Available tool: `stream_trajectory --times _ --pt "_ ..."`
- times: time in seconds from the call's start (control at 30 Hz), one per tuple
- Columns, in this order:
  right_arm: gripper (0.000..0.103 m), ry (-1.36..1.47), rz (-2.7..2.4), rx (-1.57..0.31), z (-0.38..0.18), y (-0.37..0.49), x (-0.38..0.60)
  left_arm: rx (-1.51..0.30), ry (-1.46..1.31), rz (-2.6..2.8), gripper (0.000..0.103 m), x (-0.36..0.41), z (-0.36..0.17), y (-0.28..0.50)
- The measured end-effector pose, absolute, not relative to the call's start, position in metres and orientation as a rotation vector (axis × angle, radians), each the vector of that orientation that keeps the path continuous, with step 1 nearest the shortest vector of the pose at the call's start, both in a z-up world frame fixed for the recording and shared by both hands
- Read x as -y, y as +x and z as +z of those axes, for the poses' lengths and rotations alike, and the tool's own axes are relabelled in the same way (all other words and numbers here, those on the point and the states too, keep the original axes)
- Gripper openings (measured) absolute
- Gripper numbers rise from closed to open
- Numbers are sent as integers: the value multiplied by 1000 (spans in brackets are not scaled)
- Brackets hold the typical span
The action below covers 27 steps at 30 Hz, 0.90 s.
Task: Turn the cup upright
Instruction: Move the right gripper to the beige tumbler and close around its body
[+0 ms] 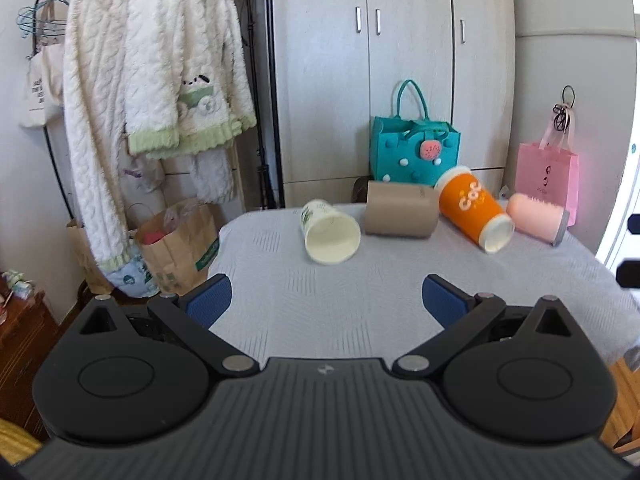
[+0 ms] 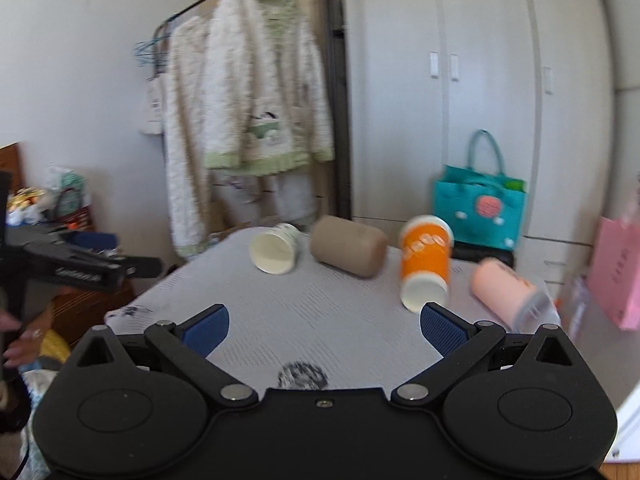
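Several cups lie on their sides in a row on the grey cloth table (image 1: 360,304): a white paper cup with green print (image 1: 330,232), a brown cup (image 1: 400,210), an orange cup (image 1: 472,208) and a pink cup (image 1: 536,216). The right wrist view shows the same row: white cup (image 2: 276,248), brown cup (image 2: 348,246), orange cup (image 2: 426,266), pink cup (image 2: 504,286). My left gripper (image 1: 326,298) is open and empty, short of the white cup. My right gripper (image 2: 324,328) is open and empty, its right finger just in front of the orange cup.
A teal felt bag (image 1: 416,148) and a pink paper bag (image 1: 548,176) stand behind the table by the white wardrobe (image 1: 400,60). A clothes rack with fleecy garments (image 1: 160,80) and a brown paper bag (image 1: 180,248) stand at the left. My left gripper shows at the left in the right wrist view (image 2: 80,268).
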State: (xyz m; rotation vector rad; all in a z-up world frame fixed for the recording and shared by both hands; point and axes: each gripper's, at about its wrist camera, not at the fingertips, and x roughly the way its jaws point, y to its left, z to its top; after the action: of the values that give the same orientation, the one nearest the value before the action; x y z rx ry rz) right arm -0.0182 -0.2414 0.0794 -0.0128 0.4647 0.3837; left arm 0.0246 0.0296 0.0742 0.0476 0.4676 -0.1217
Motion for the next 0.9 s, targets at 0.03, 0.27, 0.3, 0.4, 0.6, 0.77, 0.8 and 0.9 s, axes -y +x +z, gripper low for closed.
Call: stream_trajectory --times 0.03,0.27,0.3,0.4,0.6,0.77,0.8,0.9 --pt "103 -12 437 -467 83 -13 240 -473 33 -130 103 -31 77 32" --pt "103 62 707 -420 92 23 237 -528 -55 -200 103 -34 83 92" --pt "103 57 719 -405 91 29 236 -535 -66 -207 103 -33 81 102" --pt "103 -77 703 -443 90 58 220 -543 -110 -232 103 -31 71 129" --pt "103 -391 675 -541 76 116 194 -596 -193 -267 103 -19 44 170" --pt "103 -570 670 -602 69 156 184 -673 -258 -300 103 -10 29 195" --pt "103 -593 670 -610 69 163 182 -683 -273 -302 103 -9 26 198" --pt "103 -659 680 -630 66 182 177 -705 -283 -301 103 -7 19 208"
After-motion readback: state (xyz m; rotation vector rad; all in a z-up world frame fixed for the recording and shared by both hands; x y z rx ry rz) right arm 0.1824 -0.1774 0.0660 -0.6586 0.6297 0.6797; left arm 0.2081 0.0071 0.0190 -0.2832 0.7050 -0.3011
